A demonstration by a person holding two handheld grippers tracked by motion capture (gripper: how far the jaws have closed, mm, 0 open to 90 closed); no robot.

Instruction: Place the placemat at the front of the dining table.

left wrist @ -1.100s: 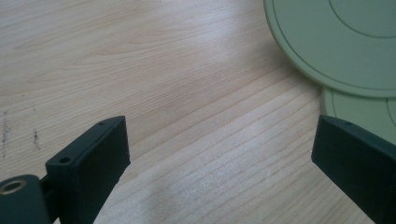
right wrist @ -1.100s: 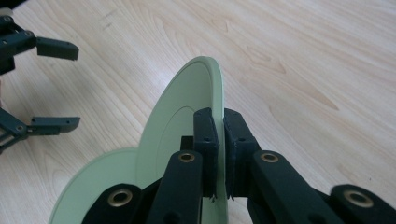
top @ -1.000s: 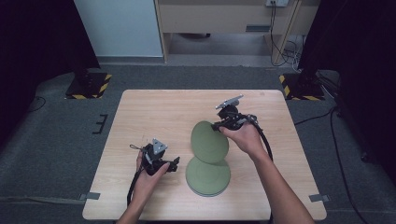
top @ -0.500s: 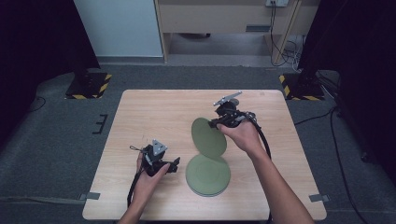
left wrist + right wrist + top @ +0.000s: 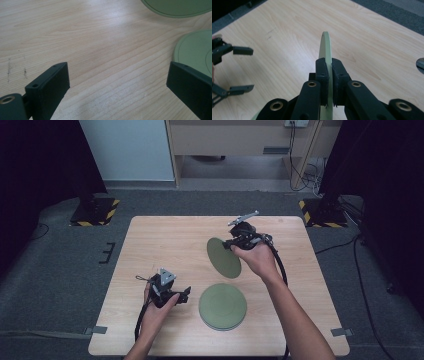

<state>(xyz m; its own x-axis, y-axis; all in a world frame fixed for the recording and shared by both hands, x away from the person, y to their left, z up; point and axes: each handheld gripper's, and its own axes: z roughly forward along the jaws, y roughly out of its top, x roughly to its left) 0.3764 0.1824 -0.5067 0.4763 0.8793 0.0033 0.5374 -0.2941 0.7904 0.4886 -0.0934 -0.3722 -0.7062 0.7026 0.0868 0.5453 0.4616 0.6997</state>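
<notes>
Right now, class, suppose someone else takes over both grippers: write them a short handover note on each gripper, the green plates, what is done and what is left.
Right gripper: jaws shut on the rim of one green plate, held on edge above the wooden table.
Left gripper: jaws open, nothing between them, resting low near the table's front left.
Stack of green plates: flat on the table, near the front edge, just right of the left gripper.
Done: one plate gripped and lifted clear of the stack.
Left: probably set the held plate down on the table; the rest are untouched.

Bare table [image 5: 165,245] lies open at left — only the stacked plates [image 5: 222,306] block the near middle.
</notes>
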